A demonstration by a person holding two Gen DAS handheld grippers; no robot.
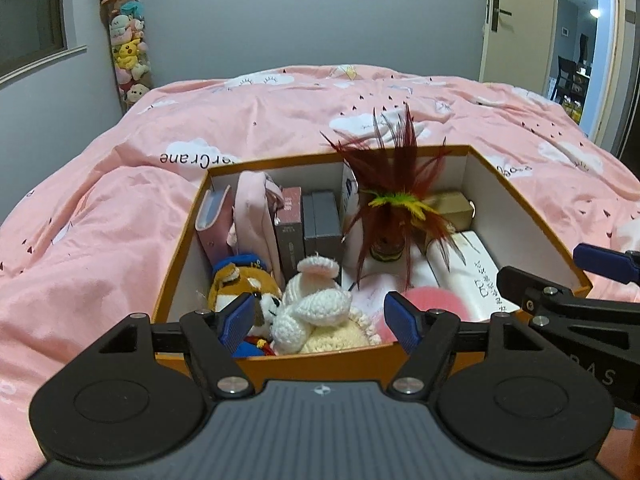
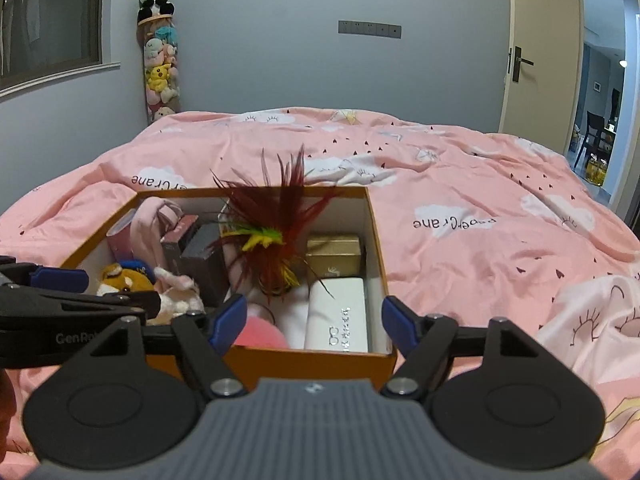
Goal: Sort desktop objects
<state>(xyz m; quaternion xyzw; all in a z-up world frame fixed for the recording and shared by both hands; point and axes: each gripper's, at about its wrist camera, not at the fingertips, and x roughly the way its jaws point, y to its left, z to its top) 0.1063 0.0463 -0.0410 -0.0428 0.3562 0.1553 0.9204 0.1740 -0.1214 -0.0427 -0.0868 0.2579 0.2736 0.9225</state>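
2 blue-padded fingers of the left gripper [image 1: 322, 322] stand wide apart with nothing between them, poised over the near wall of the orange box [image 1: 320, 364] on the pink duvet [image 1: 120, 184], just above the white crocheted bunny [image 1: 316, 304]; lower squarely so neither pad snags the bear plush [image 1: 236, 280]. From the right wrist, the right gripper [image 2: 312, 322] is also spread and empty above the white glasses case [image 2: 340, 316] near the feather toy [image 2: 272, 232]; centre on the case before closing.
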